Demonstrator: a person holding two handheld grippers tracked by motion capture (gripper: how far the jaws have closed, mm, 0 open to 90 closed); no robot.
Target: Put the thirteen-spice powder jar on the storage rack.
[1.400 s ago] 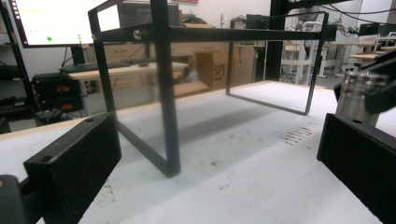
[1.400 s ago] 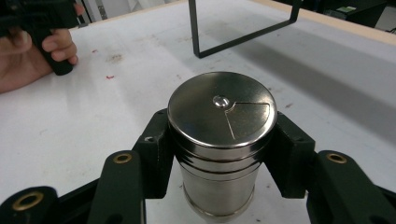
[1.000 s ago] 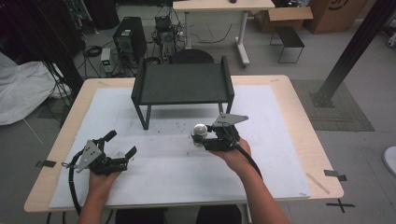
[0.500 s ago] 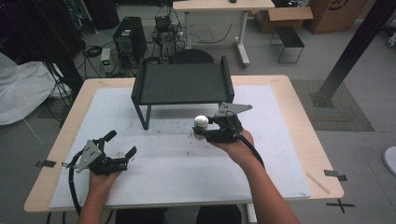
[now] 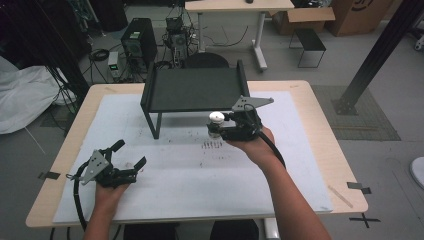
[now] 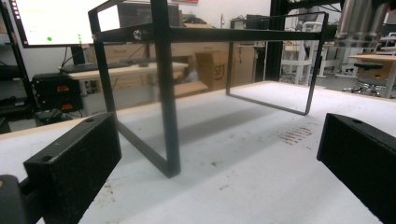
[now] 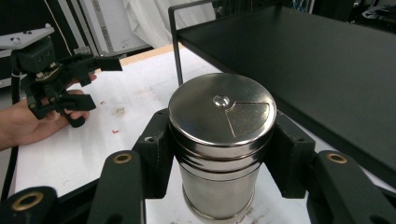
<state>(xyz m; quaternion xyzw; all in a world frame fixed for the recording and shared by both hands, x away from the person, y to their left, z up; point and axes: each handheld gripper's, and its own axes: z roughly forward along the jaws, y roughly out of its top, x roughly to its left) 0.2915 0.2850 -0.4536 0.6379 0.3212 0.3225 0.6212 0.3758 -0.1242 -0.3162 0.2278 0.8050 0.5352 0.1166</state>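
Two hand-held grippers sit over your bench (image 5: 300,150): since a second ago your right hand-held gripper (image 5: 218,129) has raised the shiny steel shaker tin (image 5: 216,120) toward the black metal shelf rack (image 5: 192,90), probably for placing. Left hand-held gripper (image 6: 210,154): jaws wide, empty. Right view: pads clamp the tin (image 7: 222,140).
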